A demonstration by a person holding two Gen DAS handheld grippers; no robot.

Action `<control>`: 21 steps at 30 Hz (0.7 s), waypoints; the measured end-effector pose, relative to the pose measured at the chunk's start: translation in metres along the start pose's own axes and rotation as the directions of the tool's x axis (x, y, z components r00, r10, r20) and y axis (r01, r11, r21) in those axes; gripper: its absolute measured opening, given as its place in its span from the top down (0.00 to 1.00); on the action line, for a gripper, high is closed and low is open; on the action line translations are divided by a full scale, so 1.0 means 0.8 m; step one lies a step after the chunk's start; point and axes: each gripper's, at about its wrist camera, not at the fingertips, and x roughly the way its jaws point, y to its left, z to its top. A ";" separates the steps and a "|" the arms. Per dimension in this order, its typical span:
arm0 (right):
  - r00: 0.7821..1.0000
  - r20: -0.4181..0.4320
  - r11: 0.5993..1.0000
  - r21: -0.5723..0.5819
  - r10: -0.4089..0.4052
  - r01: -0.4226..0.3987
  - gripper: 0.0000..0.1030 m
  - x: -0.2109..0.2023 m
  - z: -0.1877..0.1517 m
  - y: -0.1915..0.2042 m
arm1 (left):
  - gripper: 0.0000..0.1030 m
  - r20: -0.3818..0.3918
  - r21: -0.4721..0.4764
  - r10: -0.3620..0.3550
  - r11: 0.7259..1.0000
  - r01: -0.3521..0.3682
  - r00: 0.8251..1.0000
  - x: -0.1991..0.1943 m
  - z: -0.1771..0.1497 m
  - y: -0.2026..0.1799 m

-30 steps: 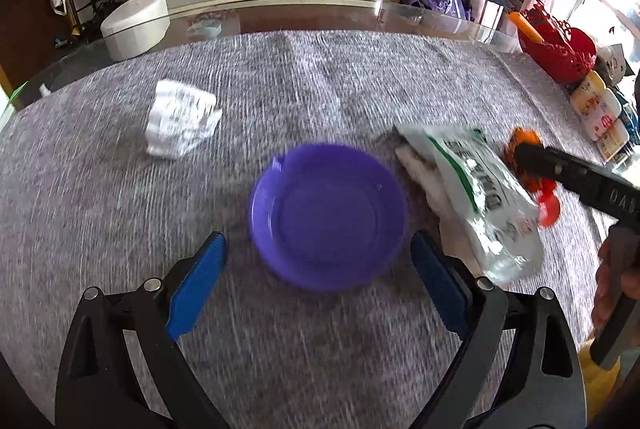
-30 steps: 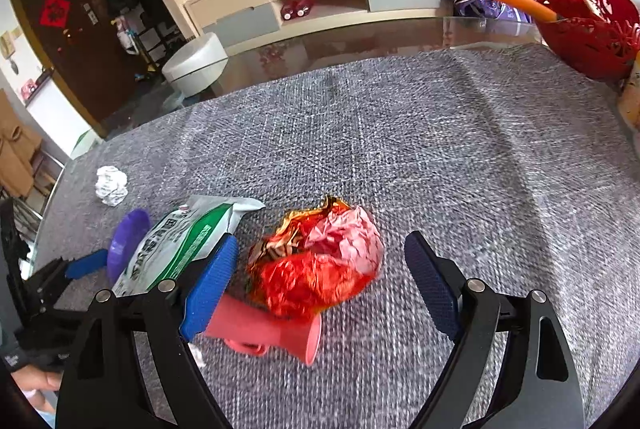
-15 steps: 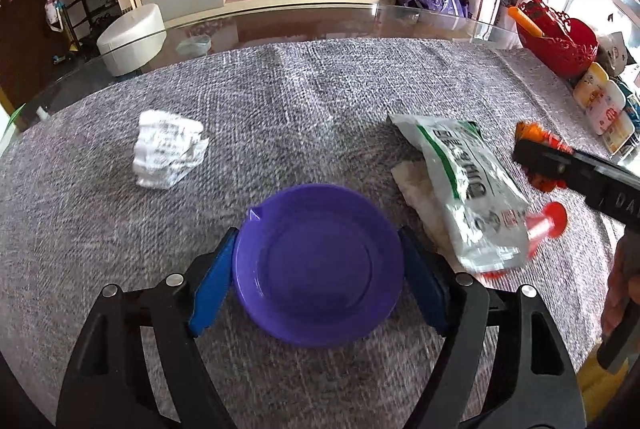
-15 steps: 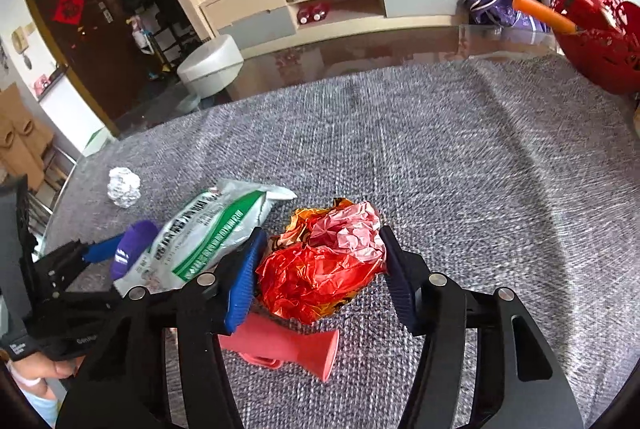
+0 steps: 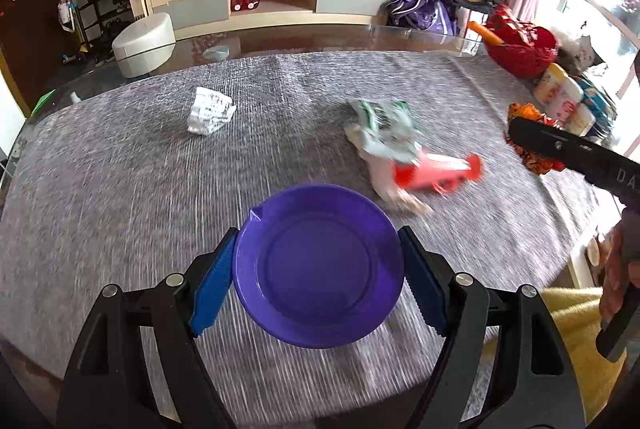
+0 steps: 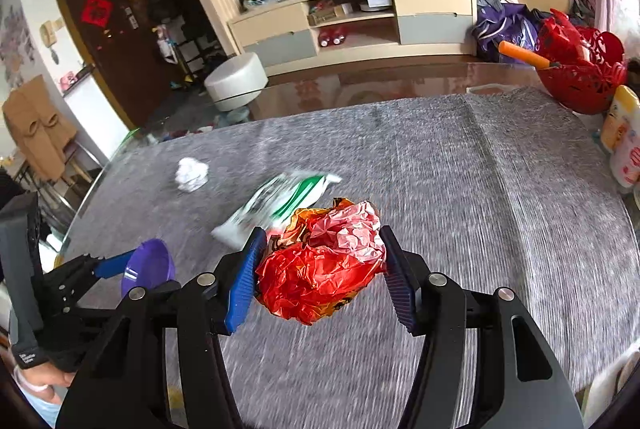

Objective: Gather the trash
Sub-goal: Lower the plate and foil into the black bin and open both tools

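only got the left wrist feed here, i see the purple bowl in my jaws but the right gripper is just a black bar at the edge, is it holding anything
Observer: Yes. In the right wrist view the right gripper is shut on the crumpled red wrapper, both blue pads against it.
Operator: is that wrapper still on the cloth
Observer: It looks lifted; its lower edge hangs in front of the grey tablecloth, though blur makes this uncertain.
Operator: and my bowl from that side
Observer: The purple bowl shows tilted on edge in the left gripper, its inside facing the right gripper.
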 end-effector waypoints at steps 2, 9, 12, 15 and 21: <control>1.000 -0.008 1.000 -0.005 0.004 -0.004 0.44 -0.013 -0.017 0.007 | 0.28 0.007 -0.001 -0.006 1.000 0.006 1.000 -0.022 -0.019 -0.005; 0.998 -0.055 0.999 -0.025 0.020 -0.022 0.44 -0.046 -0.088 0.031 | 0.28 0.008 -0.001 -0.039 0.999 0.039 0.999 -0.068 -0.093 -0.024; 0.995 -0.089 0.999 -0.029 0.033 -0.036 0.44 -0.050 -0.120 0.038 | 0.28 -0.013 -0.012 -0.057 0.998 0.057 0.998 -0.074 -0.126 -0.030; 0.992 -0.121 0.998 -0.023 0.047 -0.050 0.43 -0.052 -0.147 0.042 | 0.28 -0.039 -0.026 -0.068 0.997 0.067 0.997 -0.073 -0.156 -0.034; 0.985 -0.164 0.998 -0.020 0.052 -0.056 0.44 -0.049 -0.191 0.047 | 0.28 -0.077 -0.042 -0.085 0.996 0.082 0.993 -0.067 -0.201 -0.039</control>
